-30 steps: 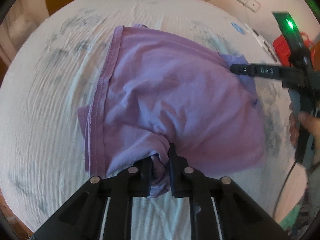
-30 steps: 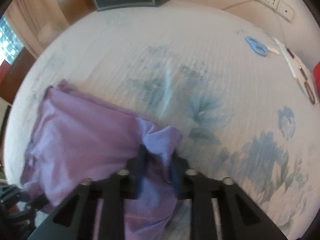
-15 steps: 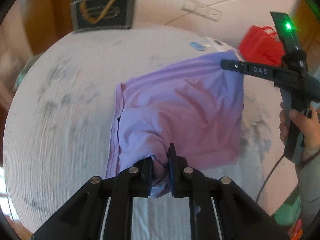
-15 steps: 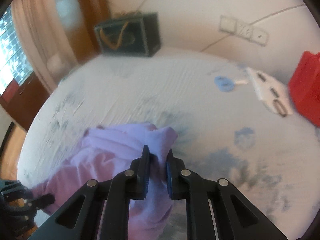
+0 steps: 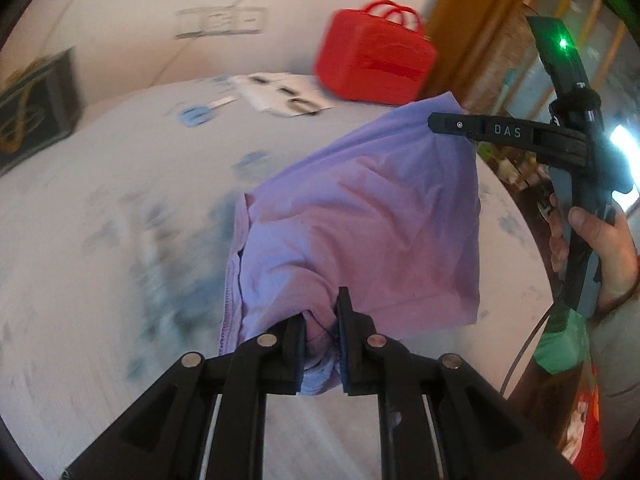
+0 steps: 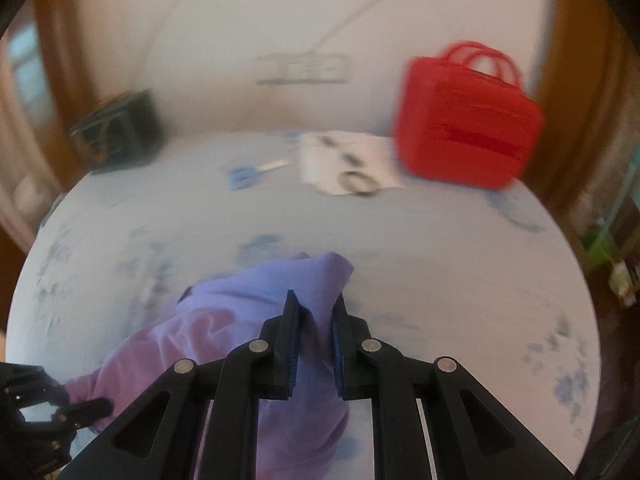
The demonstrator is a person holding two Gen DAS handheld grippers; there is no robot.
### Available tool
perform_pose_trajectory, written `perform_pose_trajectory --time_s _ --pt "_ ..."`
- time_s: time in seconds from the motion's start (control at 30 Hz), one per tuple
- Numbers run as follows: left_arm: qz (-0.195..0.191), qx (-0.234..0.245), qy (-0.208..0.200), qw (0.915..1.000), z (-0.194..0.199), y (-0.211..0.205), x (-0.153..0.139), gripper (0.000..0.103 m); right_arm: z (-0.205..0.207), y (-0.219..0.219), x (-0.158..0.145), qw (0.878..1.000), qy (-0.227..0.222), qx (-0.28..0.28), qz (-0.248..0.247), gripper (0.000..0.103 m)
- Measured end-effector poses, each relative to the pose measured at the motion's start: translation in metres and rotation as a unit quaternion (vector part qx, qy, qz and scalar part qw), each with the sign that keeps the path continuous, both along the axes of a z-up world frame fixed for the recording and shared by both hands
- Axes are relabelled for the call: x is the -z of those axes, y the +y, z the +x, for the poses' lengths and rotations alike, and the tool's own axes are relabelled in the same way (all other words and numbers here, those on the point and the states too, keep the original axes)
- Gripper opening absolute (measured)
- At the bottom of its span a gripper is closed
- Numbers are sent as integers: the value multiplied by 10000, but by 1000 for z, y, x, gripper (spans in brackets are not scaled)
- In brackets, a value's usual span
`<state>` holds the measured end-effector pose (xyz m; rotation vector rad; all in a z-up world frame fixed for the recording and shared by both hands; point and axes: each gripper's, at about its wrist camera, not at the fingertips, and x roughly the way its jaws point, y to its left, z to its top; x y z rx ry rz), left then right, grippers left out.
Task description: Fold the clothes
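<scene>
Lilac cotton garment (image 5: 360, 232), one, hanging at frame centre between two grippers, above white bed sheet with blue flower print (image 5: 100, 280). Left gripper (image 5: 320, 344) nearly closed, pinching bunched lower corner; right gripper (image 6: 314, 344) likewise clamped on upper corner. Open sheet to left and beyond; far edge crowded: one red handled bag (image 6: 464, 120), one blue-handled scissors (image 6: 242, 176), one white card of small items (image 6: 348, 164), blurred. Dark box (image 6: 116, 132) upper left, cut off in left view.
</scene>
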<state>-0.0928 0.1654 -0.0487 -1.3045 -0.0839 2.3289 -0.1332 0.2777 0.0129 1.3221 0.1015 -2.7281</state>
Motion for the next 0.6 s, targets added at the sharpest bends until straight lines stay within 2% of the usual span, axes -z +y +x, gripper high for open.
perform_pose_trajectory --time_s 0.13,0.27,0.4,0.6 --pt "9 151 185 9997 -28 90 -9 12 -18 90 -8 9997 106 200 42 14" --pt "6 5 385 9993 -56 194 -14 12 -57 191 -16 9997 227 64 69 14" --pt "188 -336 124 9992 -102 296 -14 12 -102 285 -26 9992 253 -245 182 14" --pt "437 -325 -253 9982 -156 429 -12 12 -164 403 -20 9980 -279 -262 503 14"
